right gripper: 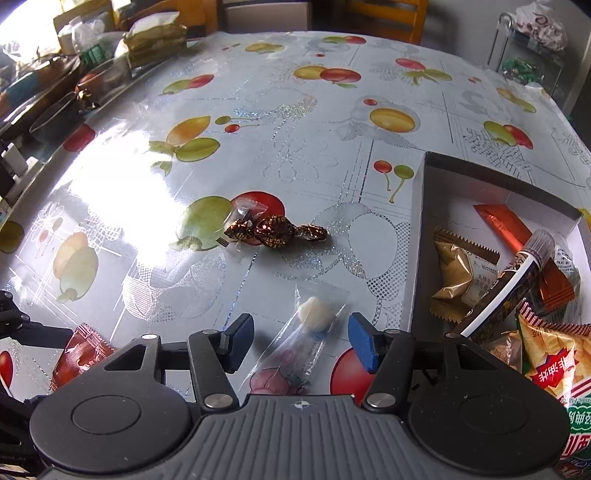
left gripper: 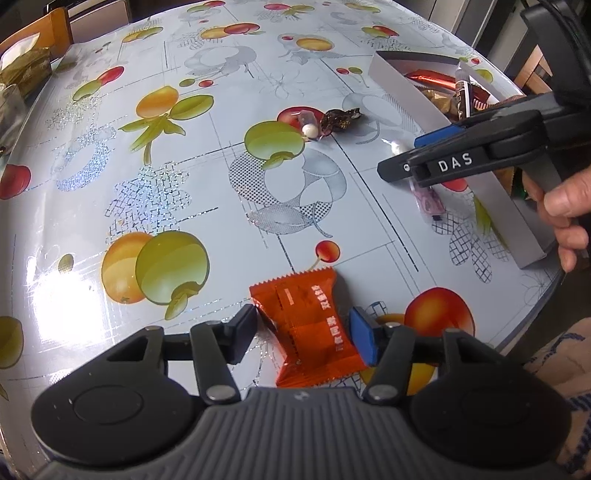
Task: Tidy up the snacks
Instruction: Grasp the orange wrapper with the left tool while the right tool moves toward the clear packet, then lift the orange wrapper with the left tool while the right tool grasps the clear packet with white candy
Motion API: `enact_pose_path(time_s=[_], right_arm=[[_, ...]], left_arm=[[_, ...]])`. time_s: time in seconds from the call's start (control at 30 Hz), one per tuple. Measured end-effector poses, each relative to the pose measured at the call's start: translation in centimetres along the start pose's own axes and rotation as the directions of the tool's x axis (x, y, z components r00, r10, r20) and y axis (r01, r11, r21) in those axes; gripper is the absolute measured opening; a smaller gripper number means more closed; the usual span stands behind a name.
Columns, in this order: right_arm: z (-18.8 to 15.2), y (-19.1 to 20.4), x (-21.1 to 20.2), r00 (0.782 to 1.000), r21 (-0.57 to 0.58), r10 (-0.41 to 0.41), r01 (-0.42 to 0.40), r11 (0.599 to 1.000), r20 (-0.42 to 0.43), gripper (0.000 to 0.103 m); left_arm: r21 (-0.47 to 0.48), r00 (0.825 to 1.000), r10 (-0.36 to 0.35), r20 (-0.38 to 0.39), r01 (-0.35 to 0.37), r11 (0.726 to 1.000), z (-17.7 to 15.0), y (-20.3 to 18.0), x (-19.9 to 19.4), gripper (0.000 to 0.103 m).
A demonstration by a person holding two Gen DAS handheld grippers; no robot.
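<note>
An orange snack packet (left gripper: 308, 325) lies on the fruit-print tablecloth between the fingers of my open left gripper (left gripper: 303, 336); the fingers flank it without squeezing it. It also shows in the right wrist view (right gripper: 79, 356) at the lower left. A clear-wrapped candy with a white piece (right gripper: 306, 328) lies between the fingers of my open right gripper (right gripper: 301, 339). In the left wrist view the right gripper (left gripper: 397, 158) hovers over that candy (left gripper: 428, 201). A brown twist-wrapped chocolate (right gripper: 275, 230) and a small clear-wrapped sweet (right gripper: 243, 214) lie mid-table. A white box (right gripper: 419, 236) at the right holds several snacks.
The box (left gripper: 402, 88) holds gold, orange and brown packets and a chip bag (right gripper: 554, 365). Clutter of bags and containers (right gripper: 74, 66) lines the far left table edge. A wooden chair (right gripper: 384, 14) stands behind the table. The table's near right edge (left gripper: 535, 314) is close.
</note>
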State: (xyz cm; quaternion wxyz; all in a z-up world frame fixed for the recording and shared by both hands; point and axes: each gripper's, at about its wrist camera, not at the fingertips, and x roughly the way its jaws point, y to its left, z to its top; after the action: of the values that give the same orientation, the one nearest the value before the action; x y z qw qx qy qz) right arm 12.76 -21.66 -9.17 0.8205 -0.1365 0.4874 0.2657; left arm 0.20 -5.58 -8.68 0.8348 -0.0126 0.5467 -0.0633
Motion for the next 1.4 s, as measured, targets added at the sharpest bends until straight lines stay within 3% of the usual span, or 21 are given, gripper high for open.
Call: enact_pose_path(time_s=[0.23,0.57,1.4], right_arm=[[-0.1,1.1,-0.1,1.000,-0.078,0.013,-0.012,0.997,0.012,0.037],[0.2,0.4,-0.3,0.999,-0.076,0.046,-0.046,0.996,0.009,0.021],[1.5,-0.5,-4.0,0.992,-0.052,0.065,-0.060,0.997,0.110,0.020]], left_arm=[[-0.028,0.999,0.010,0.034,-0.010,1.000,0.3,0.3,0.1,0.039],[-0.039,0.997,0.019,0.069,-0.016,0.999,1.7,0.6,0.3,0.035],[-0.002,0.984,0.030,0.173,-0.030,1.000,5.3,-0.3,-1.6,0.035]])
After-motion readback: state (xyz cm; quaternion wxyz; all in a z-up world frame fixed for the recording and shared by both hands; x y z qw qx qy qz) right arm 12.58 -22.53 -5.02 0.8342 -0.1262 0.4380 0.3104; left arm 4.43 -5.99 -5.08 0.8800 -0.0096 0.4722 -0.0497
